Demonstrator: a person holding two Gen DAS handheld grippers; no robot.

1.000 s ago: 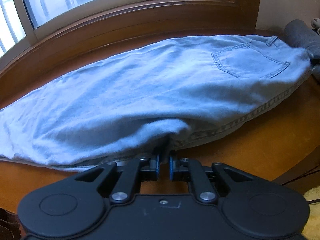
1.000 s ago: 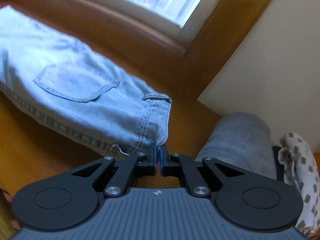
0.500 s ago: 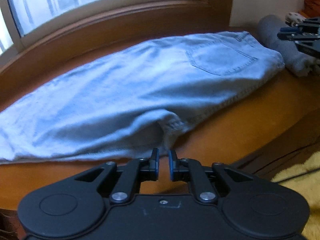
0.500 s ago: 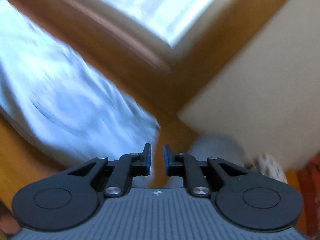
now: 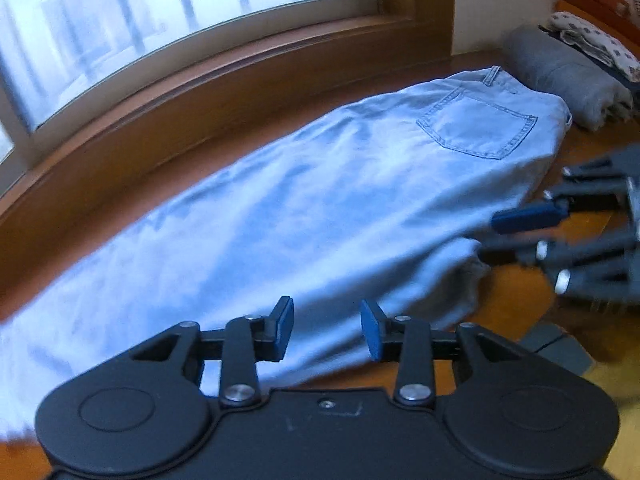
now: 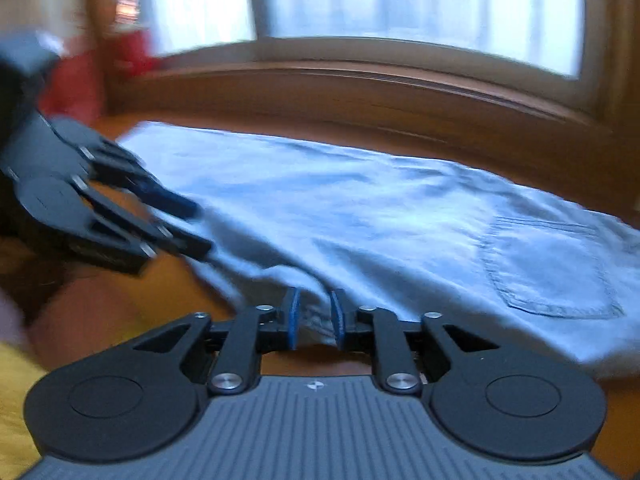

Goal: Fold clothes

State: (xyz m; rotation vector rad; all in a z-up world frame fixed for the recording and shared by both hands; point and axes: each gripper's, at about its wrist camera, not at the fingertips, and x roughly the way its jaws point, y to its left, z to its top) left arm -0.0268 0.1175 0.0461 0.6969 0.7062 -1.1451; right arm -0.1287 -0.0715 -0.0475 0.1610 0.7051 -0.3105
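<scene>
Both hand-held grippers have shifted since the earlier frames: the left one, which sat nearly shut at the fold in the near edge of the denim, has spread its fingers and drawn back, while the right one has swung away from the waistband end and come round to the same near edge.

Behind everything, the window (image 5: 180, 32) with its wooden sill (image 5: 248, 80) curves along the far side. Below it lies the wooden tabletop (image 5: 520, 292), and stretched lengthwise across it are the light blue jeans (image 5: 300, 208), lying flat with a back pocket (image 5: 478, 128) facing up at the waistband end. Beyond that end sits a folded grey garment (image 5: 560, 80), just beside the jeans, with a patterned white cloth (image 5: 592, 40) behind it.

In the left wrist view the left hand-held gripper (image 5: 326, 330) hovers with its jaws wide apart over the near edge of the denim, holding nothing. The right hand-held gripper (image 5: 508, 236) comes in from the right at the bunched flap of fabric, blurred by motion.

From the right wrist view, the right hand-held gripper (image 6: 314, 318) has its blue pads partly open, with the bunched edge of the jeans (image 6: 360, 216) between them; no firm pinch shows. The left hand-held gripper (image 6: 192, 224) shows at the left, fingers parted against the cloth.
</scene>
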